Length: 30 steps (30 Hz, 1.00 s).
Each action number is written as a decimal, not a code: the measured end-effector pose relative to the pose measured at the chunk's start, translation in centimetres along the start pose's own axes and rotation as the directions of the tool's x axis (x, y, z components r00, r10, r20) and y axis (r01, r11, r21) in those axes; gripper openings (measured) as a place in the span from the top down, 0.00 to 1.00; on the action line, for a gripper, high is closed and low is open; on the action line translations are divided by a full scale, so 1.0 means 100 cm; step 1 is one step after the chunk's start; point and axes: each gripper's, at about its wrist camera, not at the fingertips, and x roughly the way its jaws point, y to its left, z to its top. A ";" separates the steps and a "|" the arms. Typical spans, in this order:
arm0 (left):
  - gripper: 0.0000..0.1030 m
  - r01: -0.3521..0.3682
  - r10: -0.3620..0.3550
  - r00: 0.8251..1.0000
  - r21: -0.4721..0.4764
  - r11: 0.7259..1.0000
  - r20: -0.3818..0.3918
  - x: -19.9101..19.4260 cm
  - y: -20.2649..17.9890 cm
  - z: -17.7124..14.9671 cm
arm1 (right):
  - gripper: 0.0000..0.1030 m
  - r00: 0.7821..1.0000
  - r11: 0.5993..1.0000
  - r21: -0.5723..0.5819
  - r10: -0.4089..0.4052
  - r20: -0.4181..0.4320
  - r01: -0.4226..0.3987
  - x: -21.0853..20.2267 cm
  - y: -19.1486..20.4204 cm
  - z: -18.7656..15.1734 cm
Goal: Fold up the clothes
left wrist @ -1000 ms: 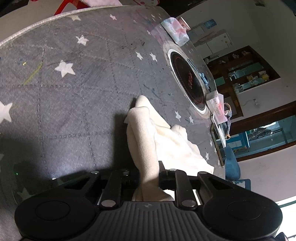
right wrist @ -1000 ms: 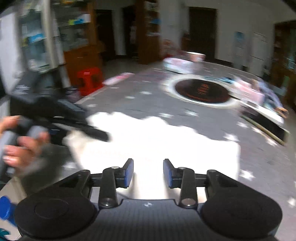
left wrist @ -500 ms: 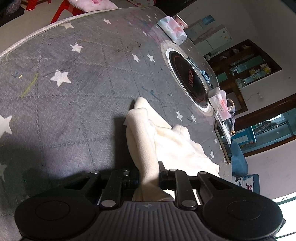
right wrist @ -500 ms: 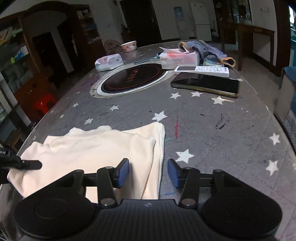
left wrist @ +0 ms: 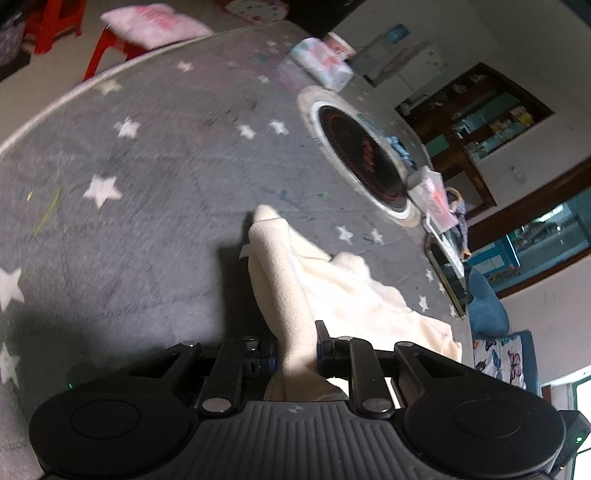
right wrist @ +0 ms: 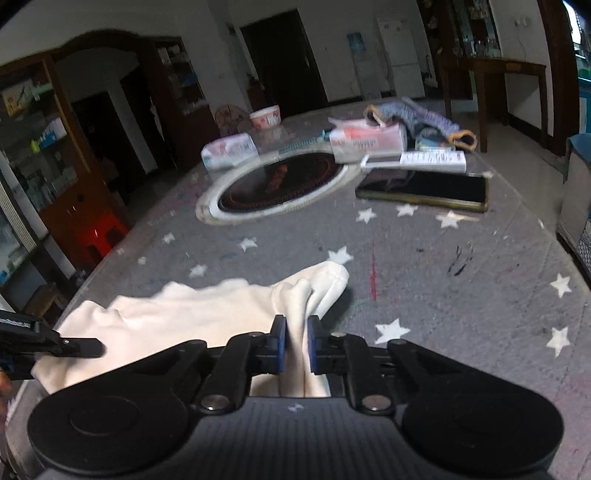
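Left wrist view: the left gripper (left wrist: 295, 345) had its jaws clamped on a raised fold of the cream garment (left wrist: 343, 291), which ran forward between the two fingers and ended in a rounded tip. The rest of the garment lay spread to the right on the grey, star-printed tabletop (left wrist: 147, 192). Beyond it, a round black hob (left wrist: 364, 158) with a white rim was set into the tabletop, and a tissue pack (left wrist: 321, 64) lay past the hob. A pink cushion (left wrist: 155, 24) rested on a red stool (left wrist: 107, 48) off the far edge. This view was somewhat blurred.

Right wrist view: the right gripper (right wrist: 294, 345) had its jaws closed on a bunched edge of the garment (right wrist: 192, 314) at its right-hand end, where a rounded corner stood up just ahead of the fingertips. The garment stretched leftward across the near part of the tabletop (right wrist: 461, 295); the left gripper (right wrist: 88, 347) reached its far left edge, with the tip lying on the cloth. Well apart from the garment, on the far half of the tabletop, lay the hob (right wrist: 277, 184), a dark phone (right wrist: 424, 190), a white remote (right wrist: 417, 160) just behind the phone, two tissue packs (right wrist: 365, 140), a bowl (right wrist: 266, 116) and a grey-blue knitted item (right wrist: 421, 114). A red stool (right wrist: 101, 236) stood beside the tabletop at left.
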 end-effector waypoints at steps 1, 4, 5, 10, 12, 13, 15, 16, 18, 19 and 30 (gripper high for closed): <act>0.82 0.000 0.000 1.000 0.012 1.000 0.004 -0.001 -0.003 0.000 | 0.90 1.000 1.000 -0.008 0.001 0.014 -0.001 -0.005 0.001 0.001; 0.82 0.015 -0.015 1.000 0.052 0.999 0.005 -0.002 -0.019 0.000 | 0.91 0.998 0.999 -0.032 0.004 0.055 -0.003 -0.022 0.006 0.004; 0.83 0.018 -0.018 1.000 0.066 0.998 0.007 -0.002 -0.026 -0.001 | 0.92 0.998 0.999 -0.045 0.002 0.068 0.001 -0.027 0.008 0.005; 0.83 0.031 -0.033 0.999 0.130 0.991 0.017 0.001 -0.057 -0.004 | 0.99 0.992 0.997 -0.058 -0.035 0.124 0.042 -0.055 0.007 0.017; 0.83 0.031 -0.034 0.999 0.145 0.989 0.014 0.003 -0.066 -0.005 | 0.99 0.991 0.997 -0.034 -0.064 0.117 0.068 -0.064 0.002 0.023; 0.83 0.028 -0.030 0.999 0.145 0.989 0.013 0.003 -0.065 -0.005 | 0.99 0.989 0.997 -0.022 -0.073 0.125 0.076 -0.068 -0.002 0.023; 0.83 0.019 -0.021 1.000 0.143 0.990 0.010 0.005 -0.061 -0.005 | 0.95 0.991 0.997 -0.018 -0.078 0.106 0.080 -0.068 -0.011 0.021; 0.83 0.015 -0.017 1.000 0.142 0.990 0.008 0.005 -0.059 -0.005 | 0.91 0.992 0.997 -0.009 -0.078 0.097 0.079 -0.064 -0.012 0.019; 0.83 0.007 -0.008 1.000 0.141 0.990 0.005 0.007 -0.055 -0.005 | 0.82 0.994 0.997 0.007 -0.078 0.078 0.078 -0.055 -0.016 0.015; 0.82 0.003 -0.003 1.000 0.140 0.990 0.004 0.007 -0.053 -0.005 | 0.77 0.995 0.997 0.015 -0.078 0.068 0.077 -0.050 -0.018 0.013; 0.82 -0.035 0.038 0.999 0.128 0.991 -0.020 0.017 -0.030 -0.003 | 0.59 0.997 0.992 0.107 -0.070 -0.035 0.073 0.001 -0.040 -0.012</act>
